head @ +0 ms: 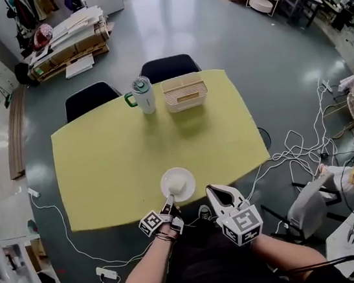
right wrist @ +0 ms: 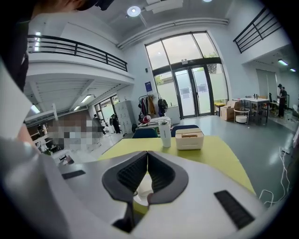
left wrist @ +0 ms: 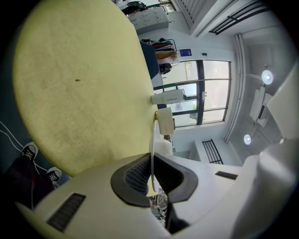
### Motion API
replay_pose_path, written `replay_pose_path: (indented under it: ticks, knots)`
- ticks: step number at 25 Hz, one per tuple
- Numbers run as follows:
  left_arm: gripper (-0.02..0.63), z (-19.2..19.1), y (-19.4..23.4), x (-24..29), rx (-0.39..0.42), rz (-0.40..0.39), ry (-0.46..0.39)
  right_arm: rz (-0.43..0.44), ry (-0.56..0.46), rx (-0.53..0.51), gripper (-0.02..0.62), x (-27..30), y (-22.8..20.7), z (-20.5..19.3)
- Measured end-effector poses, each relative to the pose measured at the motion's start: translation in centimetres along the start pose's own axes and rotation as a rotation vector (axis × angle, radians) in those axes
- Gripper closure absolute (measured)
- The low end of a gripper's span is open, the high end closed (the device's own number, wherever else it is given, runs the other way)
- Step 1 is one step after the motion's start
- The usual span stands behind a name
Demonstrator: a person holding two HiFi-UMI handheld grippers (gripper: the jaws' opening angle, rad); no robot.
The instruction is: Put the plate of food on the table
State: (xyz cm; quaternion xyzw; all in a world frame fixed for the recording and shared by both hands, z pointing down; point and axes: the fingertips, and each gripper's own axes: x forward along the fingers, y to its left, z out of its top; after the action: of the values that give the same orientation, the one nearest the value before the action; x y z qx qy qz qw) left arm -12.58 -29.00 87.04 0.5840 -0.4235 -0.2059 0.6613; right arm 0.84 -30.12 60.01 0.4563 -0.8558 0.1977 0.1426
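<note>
Currently pinching plate's (head: pixel 166 186) near rim with left gripper (head: pixel 169 202): probably stiff, slippery, breakable; right gripper (head: pixel 220 193) hanging pressed together, empty.

The head view is evenly bright, with a pale sheen on the grey floor (head: pixel 241 37) and a soft shadow below the bottle (head: pixel 143 95) on the yellow table (head: pixel 103 174). Both gripper views bend hard at the edges — corners go black. Windows (right wrist: pixel 187 79) glare white in the right gripper view; ceiling lamps (left wrist: pixel 267 77) flare at the left gripper view's right edge.
</note>
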Motion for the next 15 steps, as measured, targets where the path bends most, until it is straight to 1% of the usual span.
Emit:
replay_pose_path:
  ticks: [2,7,11,15]
  knots:
    - [0.589,0.1,0.8,0.8,-0.015,0.012,0.005,0.01,0.003,0.0,0.583,0.6,0.3,-0.3]
    - [0.589,0.4,2.3,2.4,-0.007,0.047,0.021,0.028,0.0,-0.005,0.583,2.0,0.7,-1.1]
    - [0.589,0.6,3.3,3.0,-0.011,0.072,0.016,0.019,-0.002,-0.023,0.583,3.7,0.1,-2.3]
    - [0.589,0.8,4.2,3.4,-0.008,0.092,0.016,0.005,0.024,0.022,0.583,5.7,-1.3,-3.2]
